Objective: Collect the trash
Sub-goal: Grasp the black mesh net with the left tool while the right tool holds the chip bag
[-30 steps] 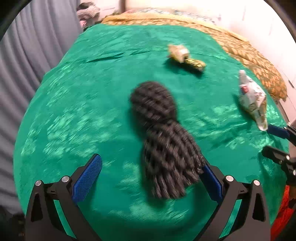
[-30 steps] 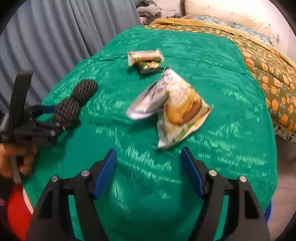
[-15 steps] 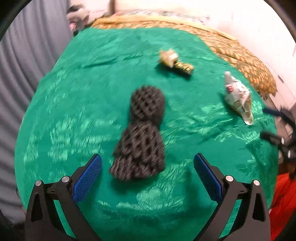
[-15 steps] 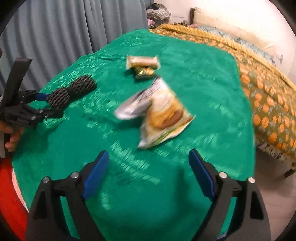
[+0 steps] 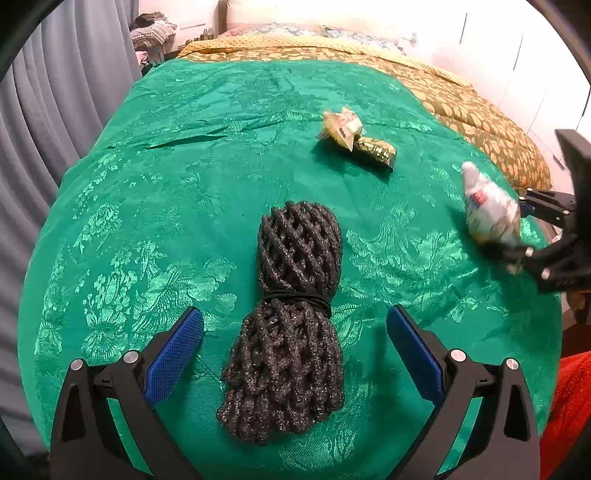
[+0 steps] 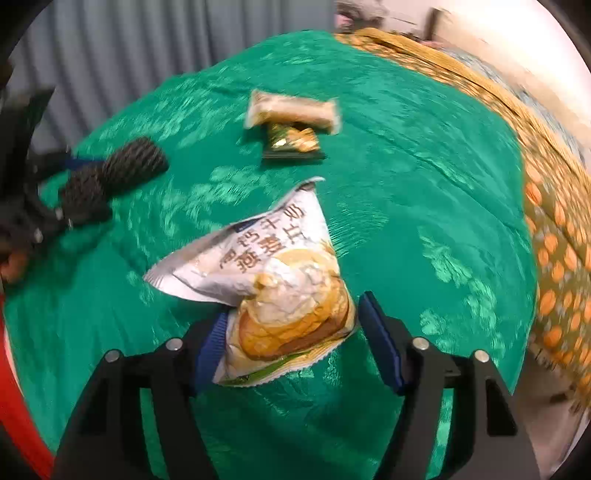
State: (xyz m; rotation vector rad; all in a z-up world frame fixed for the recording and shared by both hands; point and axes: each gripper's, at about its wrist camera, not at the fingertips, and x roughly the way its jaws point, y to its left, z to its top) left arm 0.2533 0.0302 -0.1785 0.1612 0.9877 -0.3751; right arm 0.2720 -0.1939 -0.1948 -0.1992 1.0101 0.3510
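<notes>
A black foam mesh net, tied at its waist, lies on the green bedspread. My left gripper is open around its near end, both blue pads clear of it. A puffy white snack bag with a bun picture sits between the jaws of my right gripper, which are closing, their pads meeting the bag's sides. The left wrist view shows that bag at the right edge. Farther back lie a beige wrapper and a small dark green wrapper, touching each other.
An orange patterned quilt covers the bed's far and right side. Grey curtains hang along the left. A pile of clothes sits at the far corner. Something red shows at the near edge.
My right gripper opened wide, moved forward over the snack bag and narrowed around it. The left gripper let the net drop flat between its open fingers.
</notes>
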